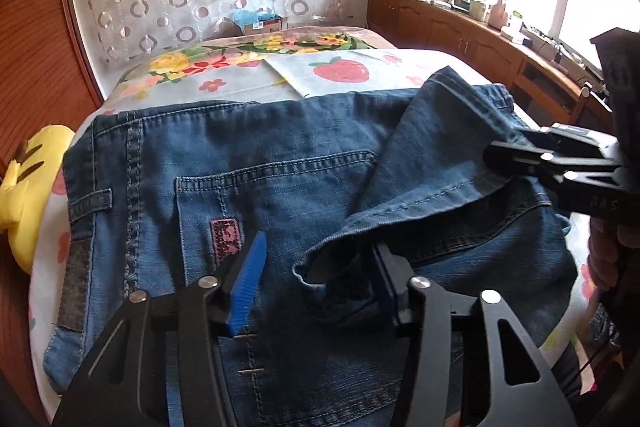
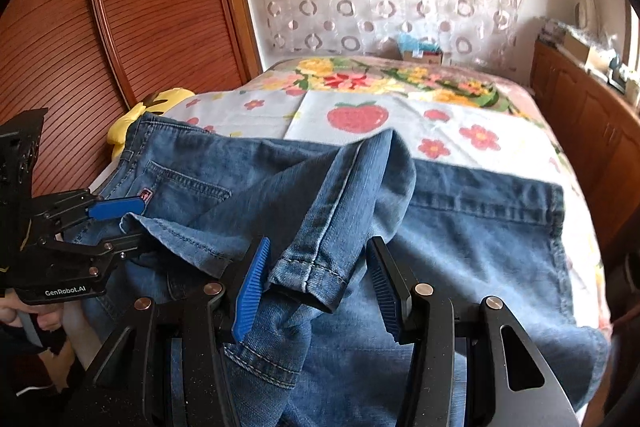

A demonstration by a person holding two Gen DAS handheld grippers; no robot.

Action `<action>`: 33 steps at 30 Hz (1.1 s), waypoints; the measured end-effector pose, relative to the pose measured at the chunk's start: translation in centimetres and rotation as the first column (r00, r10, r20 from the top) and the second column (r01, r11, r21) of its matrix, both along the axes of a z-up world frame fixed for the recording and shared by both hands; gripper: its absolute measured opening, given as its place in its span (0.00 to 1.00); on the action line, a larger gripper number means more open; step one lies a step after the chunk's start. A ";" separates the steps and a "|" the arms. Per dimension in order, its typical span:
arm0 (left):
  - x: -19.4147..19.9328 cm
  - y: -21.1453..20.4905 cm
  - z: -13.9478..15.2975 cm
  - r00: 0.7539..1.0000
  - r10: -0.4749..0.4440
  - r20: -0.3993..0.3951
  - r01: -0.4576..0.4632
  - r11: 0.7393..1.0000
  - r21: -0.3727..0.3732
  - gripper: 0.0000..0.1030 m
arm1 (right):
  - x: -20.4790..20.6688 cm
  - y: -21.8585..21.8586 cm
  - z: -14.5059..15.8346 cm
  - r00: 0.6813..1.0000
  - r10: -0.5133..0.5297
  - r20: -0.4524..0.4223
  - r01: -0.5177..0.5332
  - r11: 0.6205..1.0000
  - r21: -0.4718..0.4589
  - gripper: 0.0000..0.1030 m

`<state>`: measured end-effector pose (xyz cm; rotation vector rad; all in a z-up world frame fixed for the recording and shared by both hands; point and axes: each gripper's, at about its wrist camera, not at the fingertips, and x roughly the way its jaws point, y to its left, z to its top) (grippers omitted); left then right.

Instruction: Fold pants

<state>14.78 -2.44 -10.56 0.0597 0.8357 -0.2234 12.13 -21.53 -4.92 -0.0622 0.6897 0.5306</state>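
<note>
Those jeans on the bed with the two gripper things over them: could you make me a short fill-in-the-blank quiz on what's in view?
1. The jeans lie on a bed sheet printed with flowers and a big red ____.
2. The pads on the left gripper are colored ____.
3. The hemmed leg end lies between the jaws of the ____ gripper.
4. The plush toy beside the jeans is ____.

Missing words: strawberry; blue; right; yellow

Both hand-held grippers, left (image 1: 316, 287) and right (image 2: 320, 287), gape wide
</note>
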 end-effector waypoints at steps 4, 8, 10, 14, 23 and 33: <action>-0.4 -0.3 0.2 1.000 -0.022 0.006 0.022 0.999 -0.026 0.32 | 0.7 -0.4 -0.1 0.999 0.031 -0.039 -0.030 0.999 0.032 0.24; -1.0 -0.9 0.7 0.998 -0.052 0.027 0.052 0.999 -0.009 0.20 | 0.4 -0.5 1.0 0.999 0.037 0.009 -0.038 0.999 0.020 0.17; -1.3 -0.7 1.3 0.997 -0.057 0.042 0.058 0.998 -0.020 0.14 | 0.1 -0.4 1.8 0.998 0.039 0.042 -0.040 0.999 0.025 0.16; -2.8 0.0 3.6 0.993 -0.054 0.104 0.059 0.997 -0.043 0.09 | -0.3 -0.3 4.8 0.993 0.064 0.100 -0.069 0.996 0.049 0.10; -7.2 4.4 7.8 0.978 0.002 0.210 0.015 0.997 -0.080 0.08 | -0.1 3.9 11.1 0.960 0.181 0.216 -0.192 0.981 0.029 0.07; -10.1 11.7 6.1 0.972 0.150 0.179 -0.130 0.984 -0.118 0.08 | 4.8 13.0 10.5 0.927 0.353 0.128 -0.353 0.935 -0.021 0.07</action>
